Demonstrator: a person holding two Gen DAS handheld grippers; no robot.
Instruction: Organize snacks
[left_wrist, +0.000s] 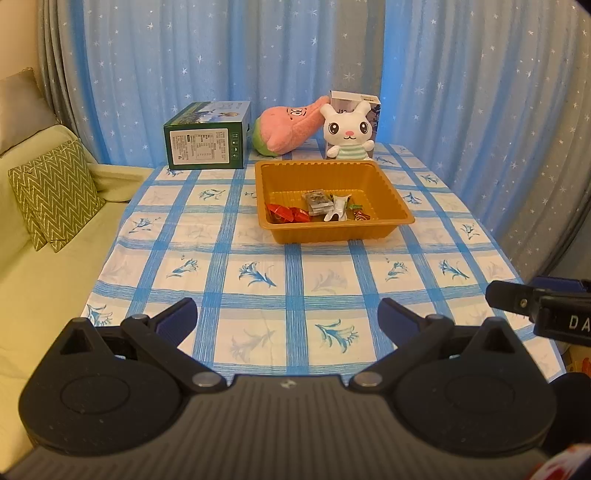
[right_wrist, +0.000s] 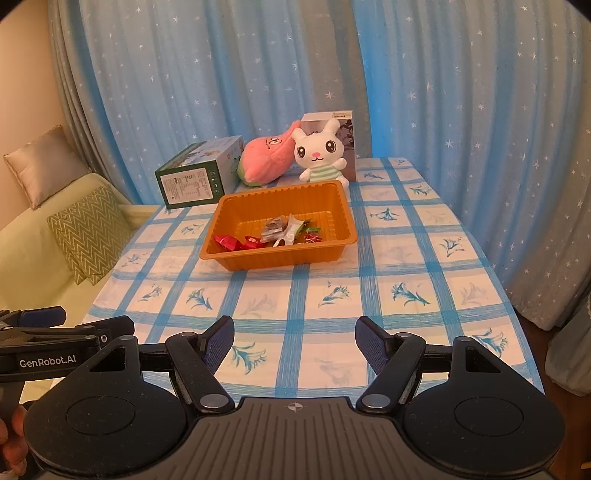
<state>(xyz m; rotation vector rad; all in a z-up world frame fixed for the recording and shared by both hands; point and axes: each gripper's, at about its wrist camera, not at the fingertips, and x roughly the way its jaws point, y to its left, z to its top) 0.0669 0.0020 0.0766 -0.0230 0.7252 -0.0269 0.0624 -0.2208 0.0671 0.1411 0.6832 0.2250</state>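
Note:
An orange plastic tray (left_wrist: 291, 173) (right_wrist: 236, 205) stands past the middle of the table. Inside lie several wrapped snacks: red ones (left_wrist: 286, 213) (right_wrist: 236, 242), a grey packet (left_wrist: 316, 202) (right_wrist: 272, 229), a white packet (left_wrist: 338, 208) (right_wrist: 288, 232) and a small red-green candy (left_wrist: 361, 215) (right_wrist: 312, 236). My left gripper (left_wrist: 288, 317) is open and empty above the near table edge. My right gripper (right_wrist: 294, 345) is open and empty beside it, also near the front edge. Each gripper shows at the edge of the other's view.
A green box (left_wrist: 207, 140) (right_wrist: 195, 177), a pink plush (left_wrist: 286, 127) (right_wrist: 266, 158), a white rabbit plush (left_wrist: 347, 131) (right_wrist: 319, 153) and a pale carton (left_wrist: 369, 101) (right_wrist: 345, 129) stand behind the tray. A sofa with cushions (left_wrist: 55, 192) (right_wrist: 86, 232) is left. Blue curtains hang behind.

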